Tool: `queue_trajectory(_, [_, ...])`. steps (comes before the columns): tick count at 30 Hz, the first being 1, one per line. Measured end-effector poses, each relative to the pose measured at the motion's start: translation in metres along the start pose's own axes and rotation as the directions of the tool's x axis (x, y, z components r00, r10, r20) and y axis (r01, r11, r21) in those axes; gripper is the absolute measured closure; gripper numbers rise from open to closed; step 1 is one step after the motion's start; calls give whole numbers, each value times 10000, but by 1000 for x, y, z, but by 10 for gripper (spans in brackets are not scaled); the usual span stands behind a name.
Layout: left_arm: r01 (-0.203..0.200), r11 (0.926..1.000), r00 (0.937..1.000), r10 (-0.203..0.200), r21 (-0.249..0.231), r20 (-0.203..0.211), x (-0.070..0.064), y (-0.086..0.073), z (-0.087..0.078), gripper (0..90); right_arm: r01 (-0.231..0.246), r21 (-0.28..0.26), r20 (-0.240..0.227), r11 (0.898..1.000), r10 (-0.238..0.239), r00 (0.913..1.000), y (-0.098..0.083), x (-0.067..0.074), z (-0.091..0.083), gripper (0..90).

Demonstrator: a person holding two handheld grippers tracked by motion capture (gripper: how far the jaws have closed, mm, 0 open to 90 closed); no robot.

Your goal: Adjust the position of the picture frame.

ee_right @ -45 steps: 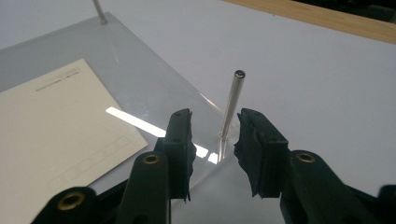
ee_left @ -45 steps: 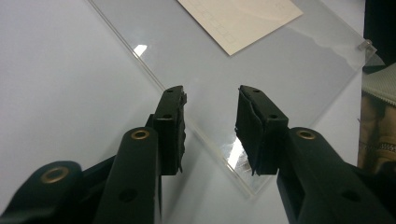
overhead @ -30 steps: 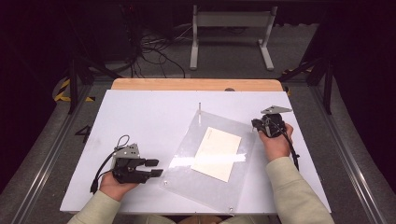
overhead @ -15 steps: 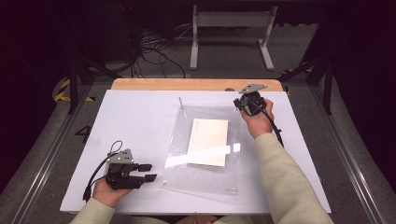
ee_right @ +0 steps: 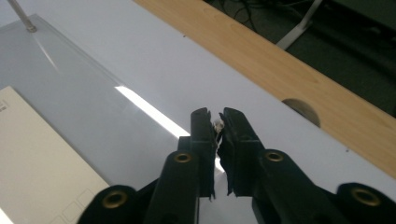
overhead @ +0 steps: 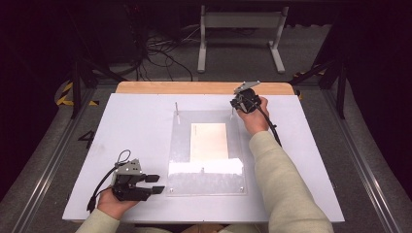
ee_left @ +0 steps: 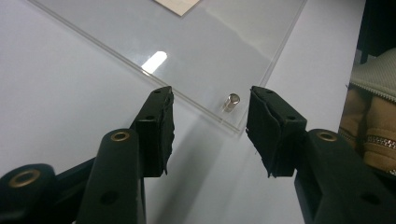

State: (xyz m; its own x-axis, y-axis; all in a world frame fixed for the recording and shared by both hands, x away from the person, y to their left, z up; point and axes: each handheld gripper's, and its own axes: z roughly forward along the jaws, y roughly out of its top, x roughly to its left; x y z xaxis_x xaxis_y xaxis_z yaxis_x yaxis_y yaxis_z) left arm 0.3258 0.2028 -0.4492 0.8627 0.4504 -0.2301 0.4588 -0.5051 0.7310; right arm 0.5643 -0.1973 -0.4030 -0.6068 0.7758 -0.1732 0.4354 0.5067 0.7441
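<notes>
The clear acrylic sheet (overhead: 209, 150) lay flat in the middle of the white counter (overhead: 121, 126) with a cream card (overhead: 209, 141) under it. At its upper-right corner the right claw (overhead: 239, 103) was pinched almost shut on a thin upright post (ee_right: 217, 125), so squaring the frame seemed to be the step in hand. The left claw (overhead: 156, 184) stood half open and empty by the lower-left corner, its jaws either side of a small metal standoff (ee_left: 230, 101); closing on that looked next
</notes>
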Motion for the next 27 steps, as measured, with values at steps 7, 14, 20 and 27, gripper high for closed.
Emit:
queue_trajectory(7, [-217, 9998, 9998, 217, -54, -38, -2, 3, 1, 509, 26, 133, 196, 9999, -28, 9998, -3, 5, -23, 709])
queue_trajectory(14, [-665, 9977, 9977, 664, -97, -104, -9, 8, 4, 487, 143, -995, -1601, 9949, -302, 9866, -31, 28, -77, 658])
queue_trajectory(20, [-983, 9952, 9951, 982, 38, 105, -16, 13, 9, 490, 1148, -1265, -2708, 9853, -1456, 9516, -61, 64, -120, 625])
queue_trajectory(27, [-1180, 9930, 9928, 1177, 109, 226, -21, 15, 12, 492, 1351, -1299, -3523, 9823, -1731, 9197, -93, 91, -153, 593])
